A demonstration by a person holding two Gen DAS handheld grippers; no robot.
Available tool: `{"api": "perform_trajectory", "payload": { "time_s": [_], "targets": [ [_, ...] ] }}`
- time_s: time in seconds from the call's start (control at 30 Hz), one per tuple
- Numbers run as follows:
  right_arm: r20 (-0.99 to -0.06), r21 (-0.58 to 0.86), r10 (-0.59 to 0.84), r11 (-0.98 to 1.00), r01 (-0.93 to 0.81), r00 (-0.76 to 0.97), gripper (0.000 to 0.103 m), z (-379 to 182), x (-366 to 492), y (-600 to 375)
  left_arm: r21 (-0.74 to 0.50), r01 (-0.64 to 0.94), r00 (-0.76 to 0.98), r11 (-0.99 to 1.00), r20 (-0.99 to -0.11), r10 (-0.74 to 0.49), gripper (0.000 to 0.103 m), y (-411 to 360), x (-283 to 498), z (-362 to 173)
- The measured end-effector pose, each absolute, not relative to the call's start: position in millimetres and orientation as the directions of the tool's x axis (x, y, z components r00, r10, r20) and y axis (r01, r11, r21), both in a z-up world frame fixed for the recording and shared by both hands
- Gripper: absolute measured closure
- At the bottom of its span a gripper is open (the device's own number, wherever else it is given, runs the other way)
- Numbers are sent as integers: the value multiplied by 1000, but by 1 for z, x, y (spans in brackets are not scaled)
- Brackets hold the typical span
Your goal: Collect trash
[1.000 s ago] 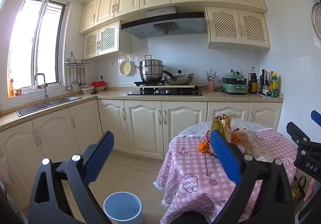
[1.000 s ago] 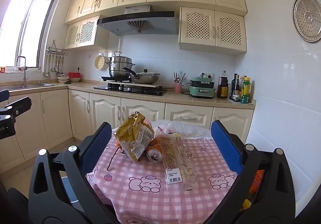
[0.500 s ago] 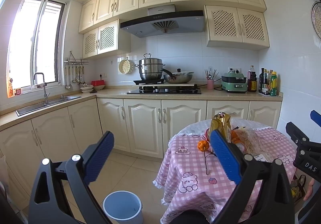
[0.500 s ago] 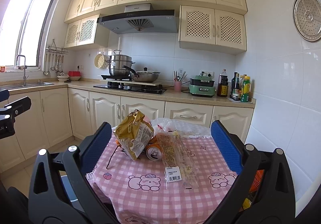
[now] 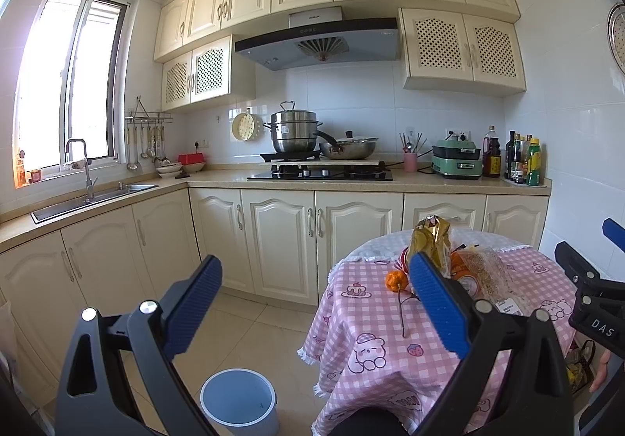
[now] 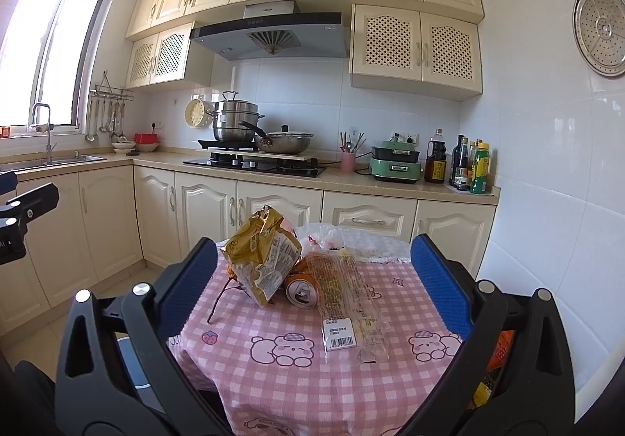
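Observation:
Trash lies on a round table with a pink checked cloth point(image 6: 297, 377): a crumpled yellow snack bag point(image 6: 263, 254), an orange can point(image 6: 300, 289) on its side, a long clear wrapper point(image 6: 343, 299), a white plastic bag point(image 6: 324, 236) behind and an orange flower with a stem point(image 5: 395, 281). My right gripper point(image 6: 314, 260) is open and empty, above the table's near side, apart from the trash. My left gripper point(image 5: 314, 279) is open and empty, left of the table point(image 5: 390, 350). A light blue bin point(image 5: 238, 401) stands on the floor below it.
Cream cabinets and a counter point(image 5: 320, 182) with a stove point(image 5: 320, 172), pots, bottles and a green appliance run along the back wall. A sink point(image 5: 90, 197) sits at the left under the window. A bag point(image 5: 578, 365) hangs at the table's right side.
Both views have shifted only slightly; the table and trash sit a touch lower and nearer in the right wrist view. Both grippers stay open and empty.

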State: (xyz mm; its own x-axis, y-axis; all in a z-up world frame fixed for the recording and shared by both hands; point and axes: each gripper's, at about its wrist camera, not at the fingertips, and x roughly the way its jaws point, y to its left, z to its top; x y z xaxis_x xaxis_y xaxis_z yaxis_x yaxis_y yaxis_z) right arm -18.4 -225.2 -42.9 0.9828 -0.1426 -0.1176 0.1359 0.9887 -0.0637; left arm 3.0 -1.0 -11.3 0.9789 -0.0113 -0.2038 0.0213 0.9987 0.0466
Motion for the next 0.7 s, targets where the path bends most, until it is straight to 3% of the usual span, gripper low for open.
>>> {"api": "perform_trajectory", "payload": {
  "time_s": [0.7],
  "targets": [
    [-210, -32, -172, 985, 169, 962, 6, -64, 6, -248, 56, 49, 959, 997, -281, -32, 8, -9, 28, -27]
  ]
}}
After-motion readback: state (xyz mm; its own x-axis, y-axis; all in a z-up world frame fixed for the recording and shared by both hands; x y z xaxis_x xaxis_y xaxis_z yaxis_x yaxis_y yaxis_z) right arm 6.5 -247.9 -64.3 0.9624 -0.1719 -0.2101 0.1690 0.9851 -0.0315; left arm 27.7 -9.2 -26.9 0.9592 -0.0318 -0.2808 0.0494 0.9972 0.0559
